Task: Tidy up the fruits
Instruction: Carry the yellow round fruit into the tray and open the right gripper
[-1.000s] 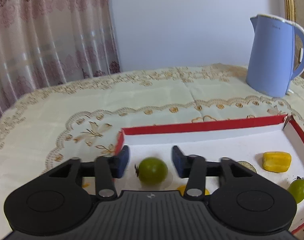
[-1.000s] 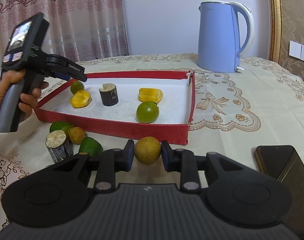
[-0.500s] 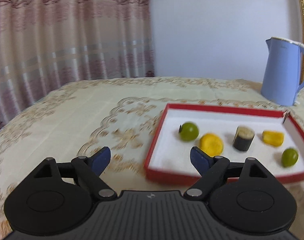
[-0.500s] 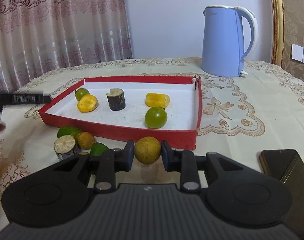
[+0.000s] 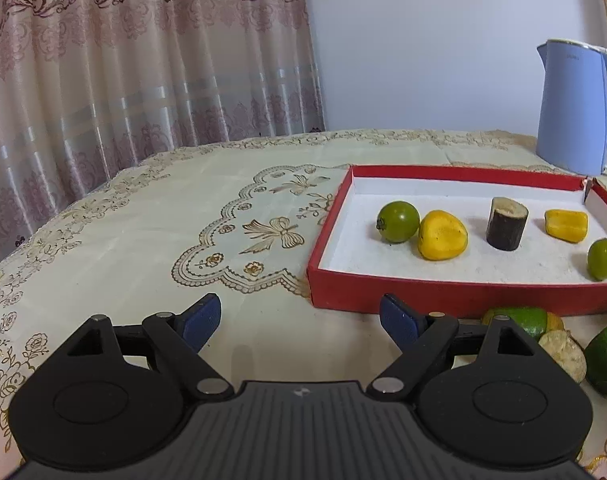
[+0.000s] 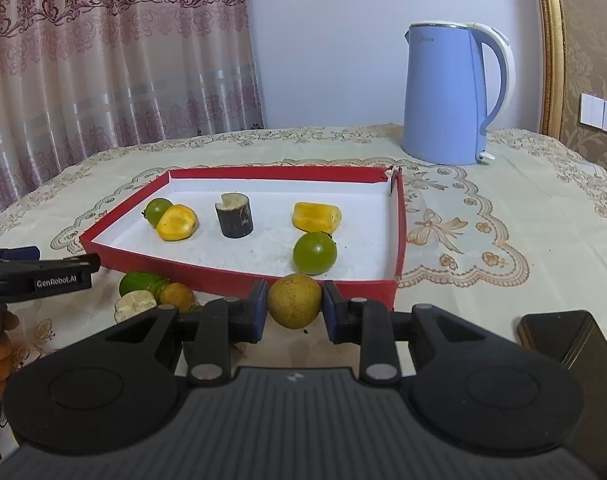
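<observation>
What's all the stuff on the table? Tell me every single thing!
tray: 1, red outside and white inside, middle of the table
green fruits: 2, green, in the tray
yellow pieces: 2, yellow, in the tray
cut stick: 1, dark with a pale top, upright in the tray
loose fruit pile: several, green, yellow and pale, on the cloth in front of the tray
kettle: 1, light blue, behind the tray
phone: 1, dark, near right edge
tablecloth: 1, cream with gold patterns
curtain: pink, behind the table
left hand-held gripper: open, empty
right hand-held gripper: shut on a brownish-yellow fruit
</observation>
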Tool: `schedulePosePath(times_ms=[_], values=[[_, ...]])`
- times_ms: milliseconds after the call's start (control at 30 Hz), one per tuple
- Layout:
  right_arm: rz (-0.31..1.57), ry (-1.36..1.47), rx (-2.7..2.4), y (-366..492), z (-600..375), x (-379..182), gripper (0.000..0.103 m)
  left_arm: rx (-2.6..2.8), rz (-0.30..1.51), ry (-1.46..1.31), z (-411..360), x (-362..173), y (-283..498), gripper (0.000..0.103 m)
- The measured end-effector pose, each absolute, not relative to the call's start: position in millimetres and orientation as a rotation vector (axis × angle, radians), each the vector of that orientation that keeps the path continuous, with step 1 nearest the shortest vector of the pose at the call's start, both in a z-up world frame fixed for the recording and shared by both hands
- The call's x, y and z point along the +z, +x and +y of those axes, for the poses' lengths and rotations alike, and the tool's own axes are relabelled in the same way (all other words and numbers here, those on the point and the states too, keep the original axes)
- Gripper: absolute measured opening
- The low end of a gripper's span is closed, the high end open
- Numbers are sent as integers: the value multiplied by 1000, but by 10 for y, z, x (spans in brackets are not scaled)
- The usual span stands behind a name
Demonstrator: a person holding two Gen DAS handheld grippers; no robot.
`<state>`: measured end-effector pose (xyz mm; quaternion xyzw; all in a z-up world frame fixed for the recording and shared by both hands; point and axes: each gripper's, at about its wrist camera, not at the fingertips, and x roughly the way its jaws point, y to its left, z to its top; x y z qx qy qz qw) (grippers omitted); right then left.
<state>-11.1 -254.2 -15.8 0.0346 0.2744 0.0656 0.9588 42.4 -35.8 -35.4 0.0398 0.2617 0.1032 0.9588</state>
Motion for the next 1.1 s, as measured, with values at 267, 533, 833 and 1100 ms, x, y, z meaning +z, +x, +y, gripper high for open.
schedulePosePath(times_ms=[267,533,833,1100], values=[[553,70,133,-75,-2533,-139,27,194,563,43,-311,-370,449,87],[544,34,148,92,-2433,-35,27,182,579,15,-272,-379,454,87],[543,4,131,488,-2335,59,27,184,561,48,-321,-378,440,87],[579,37,77,924,-2378,-30,28,184,562,43,-324,-376,436,87]])
